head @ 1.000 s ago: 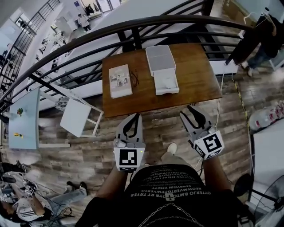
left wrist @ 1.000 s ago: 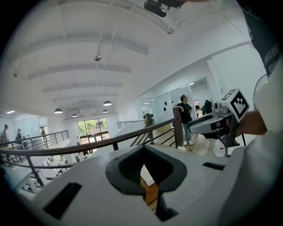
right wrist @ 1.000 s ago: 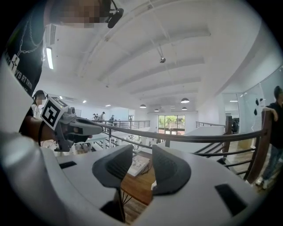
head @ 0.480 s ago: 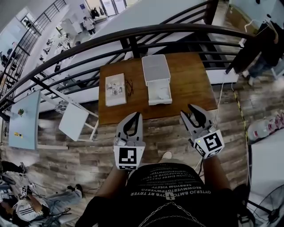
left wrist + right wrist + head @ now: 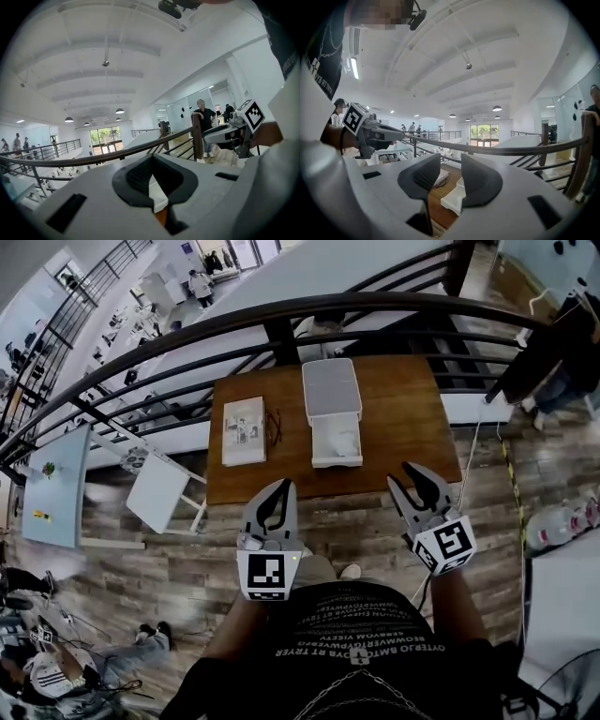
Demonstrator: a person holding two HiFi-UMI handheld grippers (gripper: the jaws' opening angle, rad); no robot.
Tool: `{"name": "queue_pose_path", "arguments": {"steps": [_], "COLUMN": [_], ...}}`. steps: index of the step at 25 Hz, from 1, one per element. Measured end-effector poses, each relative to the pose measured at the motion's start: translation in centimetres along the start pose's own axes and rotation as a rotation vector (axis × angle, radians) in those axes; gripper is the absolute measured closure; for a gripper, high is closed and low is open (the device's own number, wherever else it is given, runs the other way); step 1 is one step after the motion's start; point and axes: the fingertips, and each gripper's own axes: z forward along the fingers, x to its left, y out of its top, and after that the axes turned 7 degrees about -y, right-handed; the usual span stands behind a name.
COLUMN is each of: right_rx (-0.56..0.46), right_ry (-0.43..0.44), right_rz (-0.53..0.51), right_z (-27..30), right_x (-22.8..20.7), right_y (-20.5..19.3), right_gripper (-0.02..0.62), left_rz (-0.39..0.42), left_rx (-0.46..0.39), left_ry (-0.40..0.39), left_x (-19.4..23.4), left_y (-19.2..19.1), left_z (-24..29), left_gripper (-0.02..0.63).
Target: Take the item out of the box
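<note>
Open white box (image 5: 335, 457) waiting mid-table, neither tool near it yet.

Holds a pale item (image 5: 342, 439), too small to name, in its near tray, with the lid (image 5: 331, 388) lying flat against the far end. Runs lengthwise away from the person across the table (image 5: 412, 418), open tray end pointing back toward the tools. Sits a touch lower in the head view than a second ago, barely shifted over the last half second: approach judged nearly done, reach not begun. Left tool (image 5: 286, 489) pressed together at the tips, empty; right tool (image 5: 409, 479) spread, empty, both short of the near table edge. Leaves a booklet (image 5: 244, 430) left of the box, parallel to it.
</note>
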Motion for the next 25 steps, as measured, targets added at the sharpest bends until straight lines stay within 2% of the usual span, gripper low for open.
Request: {"name": "queue_pose_path", "arguments": {"steps": [4,12,25], "right_rx": [0.024,0.063,0.192], "right_ry": [0.011,-0.026,-0.043], "right_rz": [0.011,0.028,0.076], "right_z": [1.9,5.6,14.5], "right_x": [-0.7,-3.2,-5.5], "right_y": [-1.2,-2.9,-8.3], "right_gripper": [0.460,0.460,0.459], "left_rz": [0.000,-0.013,-0.016], "left_rx": [0.027,0.011,0.012], "left_ry": [0.010,0.002,-0.016], "left_x": [0.9,3.4,10.2], "left_y": [-0.4,-0.6,-0.9], "left_z": [1.1,5.0,11.4], "left_gripper": [0.601,0.600,0.600]}}
